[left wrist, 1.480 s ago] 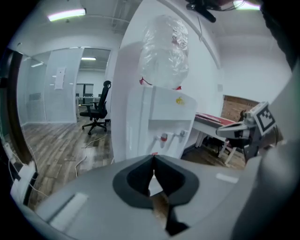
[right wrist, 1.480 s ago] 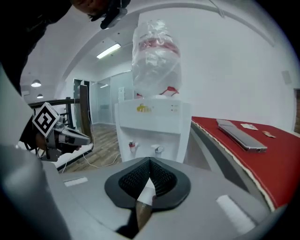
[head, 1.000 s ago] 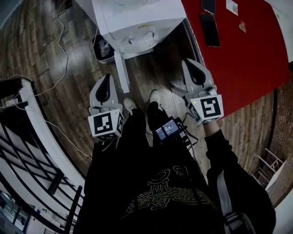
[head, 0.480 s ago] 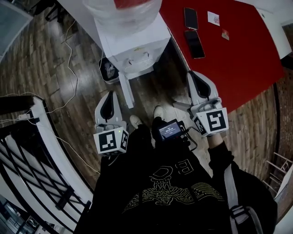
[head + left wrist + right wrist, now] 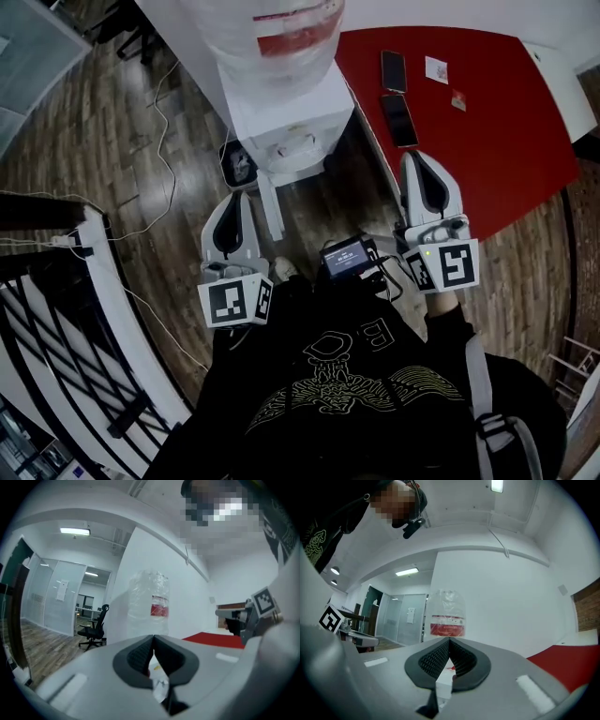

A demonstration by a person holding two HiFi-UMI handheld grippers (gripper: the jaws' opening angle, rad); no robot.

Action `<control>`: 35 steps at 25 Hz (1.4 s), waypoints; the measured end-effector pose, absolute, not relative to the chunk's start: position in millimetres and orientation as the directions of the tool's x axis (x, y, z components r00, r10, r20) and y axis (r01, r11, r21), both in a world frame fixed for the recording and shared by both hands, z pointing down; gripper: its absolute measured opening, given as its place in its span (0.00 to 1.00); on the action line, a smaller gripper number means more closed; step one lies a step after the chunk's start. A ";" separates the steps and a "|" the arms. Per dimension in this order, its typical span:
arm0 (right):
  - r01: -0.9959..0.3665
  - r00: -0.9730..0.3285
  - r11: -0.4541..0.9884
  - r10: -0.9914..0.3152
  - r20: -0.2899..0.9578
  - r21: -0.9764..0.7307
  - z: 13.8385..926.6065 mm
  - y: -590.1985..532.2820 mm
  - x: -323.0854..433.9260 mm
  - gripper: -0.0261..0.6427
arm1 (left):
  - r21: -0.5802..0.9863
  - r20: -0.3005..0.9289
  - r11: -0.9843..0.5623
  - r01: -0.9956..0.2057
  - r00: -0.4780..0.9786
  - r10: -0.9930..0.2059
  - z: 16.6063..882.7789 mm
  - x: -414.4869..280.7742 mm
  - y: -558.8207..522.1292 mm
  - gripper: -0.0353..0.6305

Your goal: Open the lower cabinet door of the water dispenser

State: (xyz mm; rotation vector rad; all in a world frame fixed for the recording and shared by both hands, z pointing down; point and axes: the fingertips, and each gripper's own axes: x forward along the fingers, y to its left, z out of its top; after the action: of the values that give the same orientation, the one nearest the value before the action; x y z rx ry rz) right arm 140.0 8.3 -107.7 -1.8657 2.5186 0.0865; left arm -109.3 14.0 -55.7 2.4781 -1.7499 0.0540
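Observation:
The white water dispenser (image 5: 291,117) stands at the top middle of the head view, with a clear bottle (image 5: 281,33) bearing a red label on top. A narrow white panel (image 5: 272,211), the lower door seen edge on, sticks out from its front toward me. My left gripper (image 5: 234,199) hangs left of that panel, shut and holding nothing. My right gripper (image 5: 419,155) hovers to the dispenser's right beside the red table, also shut and holding nothing. Both point level toward the bottle (image 5: 149,609) (image 5: 446,613). The left gripper (image 5: 153,637) and right gripper (image 5: 449,640) have their pads touching.
A red table (image 5: 487,141) with two phones (image 5: 400,94) lies at the right. A small bin (image 5: 236,167) sits left of the dispenser. Cables (image 5: 159,141) trail over the wood floor. A black-and-white railing (image 5: 94,309) runs down the left. An office chair (image 5: 93,627) stands far off.
Both grippers have risen from near the floor toward my head, staying shut. The head view has tilted up, bringing the bottle and more of the table into sight.

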 end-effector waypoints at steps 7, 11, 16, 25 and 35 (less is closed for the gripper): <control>-0.964 -0.263 0.254 -0.957 -0.122 0.085 -140.2 10.3 127.5 0.04 | 0.081 0.025 -0.319 -0.944 0.322 -0.947 -82.5 -103.6 12.0 0.06; -0.964 -0.264 0.258 -0.959 -0.099 0.064 -139.1 10.6 118.0 0.04 | 0.063 -0.003 -0.340 -0.938 0.341 -0.940 -97.3 -96.3 11.2 0.06; -0.961 -0.276 0.272 -0.958 -0.074 0.055 -132.3 10.1 106.5 0.04 | 0.037 -0.011 -0.351 -0.936 0.351 -0.936 -103.6 -93.8 10.0 0.06; -0.941 -0.338 0.337 -0.939 -0.059 0.029 -122.6 12.1 88.5 0.04 | 0.045 0.004 -0.325 -0.945 0.326 -0.945 -98.7 -104.2 3.5 0.06; -0.945 -0.326 0.326 -0.945 -0.031 0.009 -111.7 10.9 92.6 0.04 | 0.042 0.014 -0.338 -0.940 0.339 -0.941 -93.0 -94.6 0.1 0.06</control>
State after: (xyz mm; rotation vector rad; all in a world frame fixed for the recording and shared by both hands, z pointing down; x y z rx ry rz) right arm 92.6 10.9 -111.7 -1.8117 2.5418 0.0396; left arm -94.6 0.1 -93.0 2.5359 -1.7817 -0.0202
